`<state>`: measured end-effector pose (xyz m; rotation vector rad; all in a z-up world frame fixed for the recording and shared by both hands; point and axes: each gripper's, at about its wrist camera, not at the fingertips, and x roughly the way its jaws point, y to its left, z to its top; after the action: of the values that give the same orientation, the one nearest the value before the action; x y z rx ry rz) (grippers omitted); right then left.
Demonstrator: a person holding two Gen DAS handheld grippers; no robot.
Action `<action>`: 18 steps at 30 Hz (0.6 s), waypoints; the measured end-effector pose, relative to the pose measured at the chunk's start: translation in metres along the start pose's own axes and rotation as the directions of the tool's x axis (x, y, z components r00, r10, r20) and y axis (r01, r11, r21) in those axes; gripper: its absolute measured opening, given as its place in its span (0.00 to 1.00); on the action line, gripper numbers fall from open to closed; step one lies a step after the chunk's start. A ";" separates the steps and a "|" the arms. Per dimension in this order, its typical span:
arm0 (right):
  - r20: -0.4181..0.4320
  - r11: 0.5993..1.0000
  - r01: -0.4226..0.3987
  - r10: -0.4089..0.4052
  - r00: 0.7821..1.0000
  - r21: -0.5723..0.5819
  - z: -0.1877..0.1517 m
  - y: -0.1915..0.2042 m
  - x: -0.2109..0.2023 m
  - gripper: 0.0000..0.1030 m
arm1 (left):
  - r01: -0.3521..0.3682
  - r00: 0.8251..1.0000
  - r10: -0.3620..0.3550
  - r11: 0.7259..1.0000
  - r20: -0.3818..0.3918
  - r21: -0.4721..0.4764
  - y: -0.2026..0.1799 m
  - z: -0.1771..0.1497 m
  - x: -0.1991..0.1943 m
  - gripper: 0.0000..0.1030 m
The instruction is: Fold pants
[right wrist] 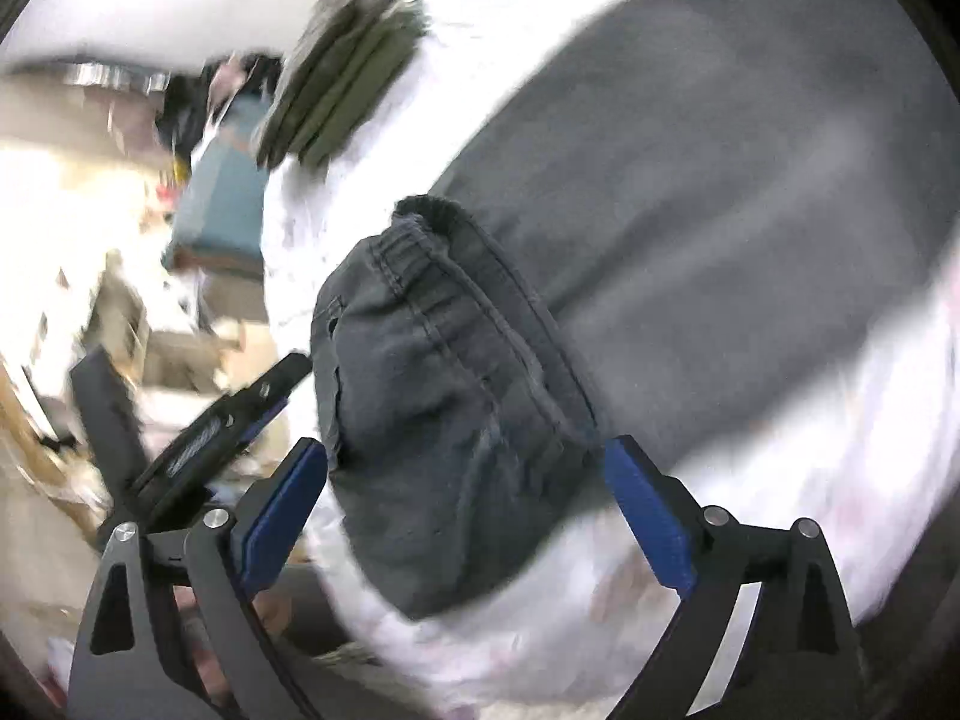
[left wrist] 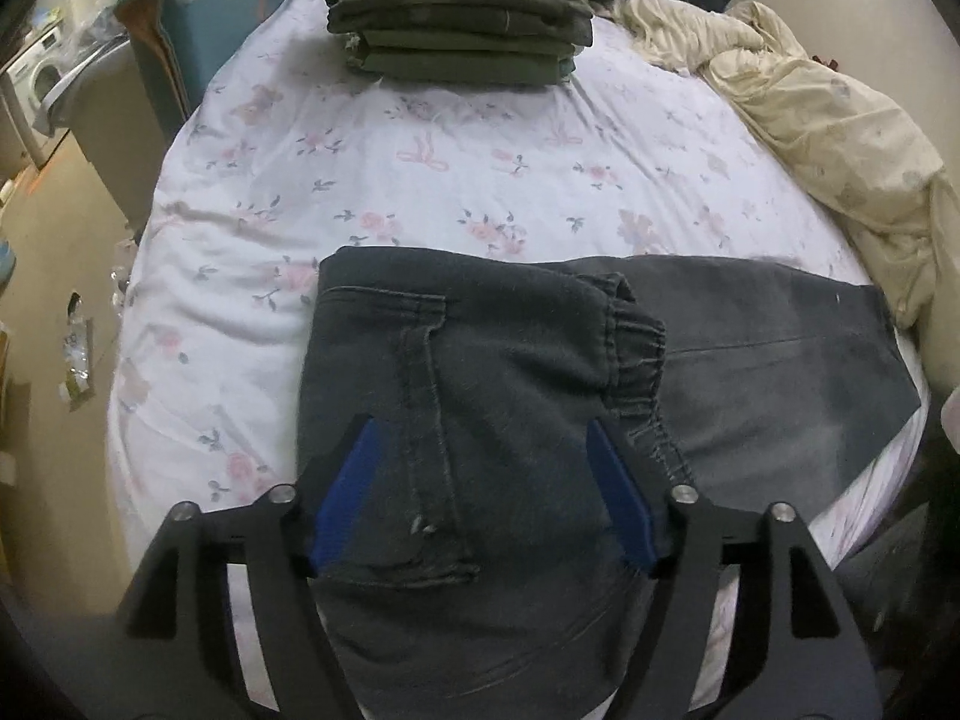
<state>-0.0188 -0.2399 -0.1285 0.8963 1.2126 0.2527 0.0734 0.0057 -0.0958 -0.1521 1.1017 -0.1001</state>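
Left wrist view: the left gripper point(left wrist: 483, 495) hangs spread wide over the dark grey pants point(left wrist: 480, 396) on the floral bed point(left wrist: 372, 180); the waistband end lies between its fingers, legs running away rightward.

Right wrist view, blurred: the right gripper point(right wrist: 465, 531) also gapes, empty, the folded-over waistband point(right wrist: 444, 360) straight ahead, about equally near.

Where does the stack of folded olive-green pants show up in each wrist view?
Left wrist: stack of folded olive-green pants lies top centre, at the bed's far end.
Right wrist: blurred, upper left of centre, tilted.
Shared landmark: the dark grey pants' elastic waistband, in front of both grippers.
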 end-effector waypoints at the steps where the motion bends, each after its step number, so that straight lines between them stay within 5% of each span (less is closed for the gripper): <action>1: -0.011 0.999 -0.015 0.015 1.000 0.047 -0.004 -0.010 0.007 0.93 | -0.007 1.000 0.007 1.000 0.002 0.007 -0.001 -0.001 0.005 0.69; 5: -0.014 0.962 -0.019 0.024 1.000 0.272 -0.010 -0.075 0.035 0.91 | -0.056 0.992 0.058 0.998 -0.108 0.027 0.000 -0.009 0.039 0.69; 9: 0.181 0.921 -0.059 -0.012 0.983 0.384 0.031 -0.111 0.011 0.88 | -0.078 0.985 0.083 0.996 -0.154 0.042 0.000 -0.013 0.054 0.71; 11: 0.339 0.920 -0.013 -0.132 0.931 0.393 0.068 -0.133 -0.029 0.87 | -0.071 0.983 0.075 0.997 -0.166 0.033 0.000 -0.011 0.056 0.73; 14: 0.456 0.877 -0.011 -0.240 0.857 0.481 0.113 -0.176 -0.080 0.78 | -0.062 0.983 0.066 0.998 -0.171 0.029 0.001 -0.011 0.057 0.74; 18: 0.556 0.826 -0.038 -0.343 0.757 0.562 0.157 -0.222 -0.128 0.54 | -0.062 0.982 0.067 0.997 -0.178 0.035 0.001 -0.011 0.058 0.75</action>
<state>0.0101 -0.5338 -0.1863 1.2304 0.6914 -0.5543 0.0898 -0.0036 -0.1516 -0.0818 1.2831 -0.0728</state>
